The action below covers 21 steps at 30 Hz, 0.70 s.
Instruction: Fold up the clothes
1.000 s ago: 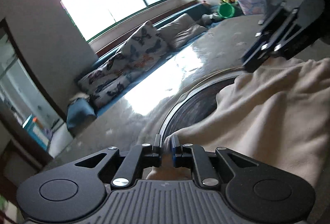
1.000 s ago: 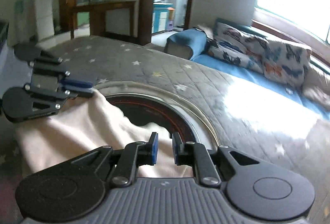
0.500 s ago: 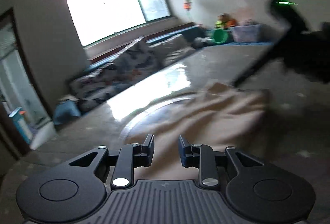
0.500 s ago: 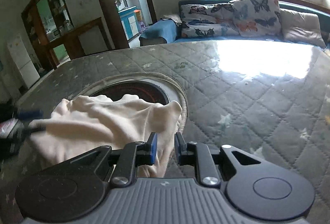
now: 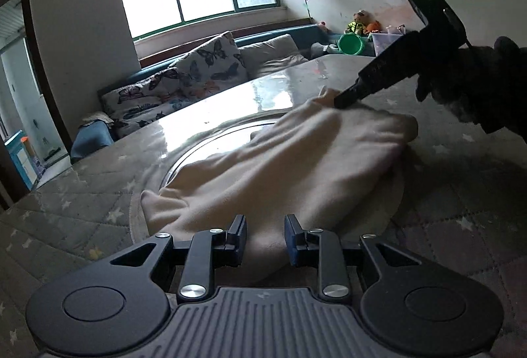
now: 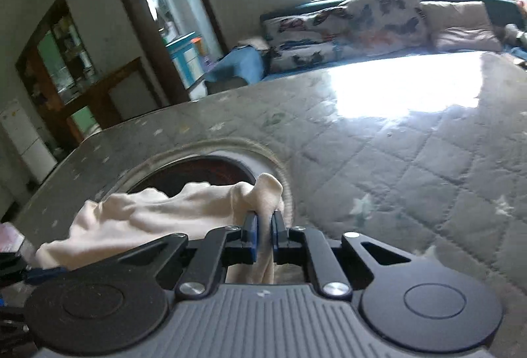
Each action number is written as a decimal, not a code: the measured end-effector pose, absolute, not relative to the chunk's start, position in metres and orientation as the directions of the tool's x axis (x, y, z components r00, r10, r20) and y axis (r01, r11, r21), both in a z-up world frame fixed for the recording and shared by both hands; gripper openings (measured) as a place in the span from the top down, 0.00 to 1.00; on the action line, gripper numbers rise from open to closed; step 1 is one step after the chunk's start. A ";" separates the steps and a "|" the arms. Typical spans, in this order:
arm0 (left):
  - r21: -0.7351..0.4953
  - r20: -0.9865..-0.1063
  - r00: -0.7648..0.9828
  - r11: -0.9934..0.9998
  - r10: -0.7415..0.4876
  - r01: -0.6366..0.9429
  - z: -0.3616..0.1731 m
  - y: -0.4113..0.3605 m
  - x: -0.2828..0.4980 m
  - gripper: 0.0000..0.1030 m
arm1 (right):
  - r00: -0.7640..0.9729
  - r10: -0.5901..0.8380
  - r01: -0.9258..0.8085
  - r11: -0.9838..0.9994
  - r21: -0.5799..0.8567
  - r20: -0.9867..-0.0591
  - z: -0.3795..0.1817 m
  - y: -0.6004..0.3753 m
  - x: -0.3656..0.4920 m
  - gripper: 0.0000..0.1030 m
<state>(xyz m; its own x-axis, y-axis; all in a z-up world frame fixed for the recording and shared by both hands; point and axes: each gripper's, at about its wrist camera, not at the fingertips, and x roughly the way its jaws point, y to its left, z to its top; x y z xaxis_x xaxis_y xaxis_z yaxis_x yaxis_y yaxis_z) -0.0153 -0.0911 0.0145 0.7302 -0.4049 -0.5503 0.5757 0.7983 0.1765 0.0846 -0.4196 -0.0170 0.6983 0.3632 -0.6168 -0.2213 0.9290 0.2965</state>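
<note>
A cream cloth (image 5: 296, 167) lies loosely bunched on the quilted grey table cover (image 5: 461, 193), partly over a round glass ring (image 5: 210, 140). My left gripper (image 5: 265, 234) is open at the cloth's near edge; the fabric runs under the gap and the pads do not press on it. In the right wrist view my right gripper (image 6: 265, 228) is closing its jaws on a raised corner of the cloth (image 6: 158, 216), and the blue pads pinch it. In the left wrist view the right gripper (image 5: 342, 101) reaches down to the cloth's far corner.
A dark-gloved hand (image 5: 477, 88) holds the right gripper. A sofa with butterfly cushions (image 5: 184, 84) runs along the table's far side under the window. A green bucket (image 5: 350, 43) and toys sit in the far corner. A doorway (image 6: 171, 28) opens at the left.
My left gripper let go of the cloth edge, opened and drew back. My right gripper swung round to the cloth's far corner and shut on it. The cloth now lies spread lower.
</note>
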 end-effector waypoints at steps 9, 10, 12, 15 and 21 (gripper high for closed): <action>0.123 -0.532 0.742 0.830 -0.408 0.544 0.032 -0.066 -0.022 0.71 | 0.748 0.336 -0.260 0.942 0.214 -0.572 0.003 -0.408 0.073 0.81; 0.112 -0.526 0.751 0.842 -0.400 0.527 0.035 -0.061 -0.022 0.71 | 0.746 0.346 -0.282 0.938 0.201 -0.569 0.006 -0.404 0.069 0.81; 0.078 -0.517 0.769 0.874 -0.375 0.479 0.040 -0.049 -0.020 0.71 | 0.738 0.368 -0.323 0.929 0.181 -0.566 0.013 -0.397 0.059 0.81; 0.031 -0.506 0.801 0.921 -0.320 0.387 0.045 -0.033 -0.019 0.65 | 0.719 0.389 -0.345 0.919 0.191 -0.576 0.018 -0.393 0.039 0.81; -0.100 -0.529 0.777 0.934 -0.342 0.343 0.046 -0.015 -0.019 0.64 | 0.695 0.390 -0.270 0.920 0.283 -0.604 0.009 -0.413 0.005 0.78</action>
<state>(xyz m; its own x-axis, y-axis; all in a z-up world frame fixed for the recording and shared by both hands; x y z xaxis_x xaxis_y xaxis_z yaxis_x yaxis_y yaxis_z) -0.0193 -0.0151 0.0456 0.7768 -0.3417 -0.5290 0.3427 0.9341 -0.1003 0.0049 -0.4132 0.0094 0.6953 0.3900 -0.6037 -0.2703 0.9202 0.2832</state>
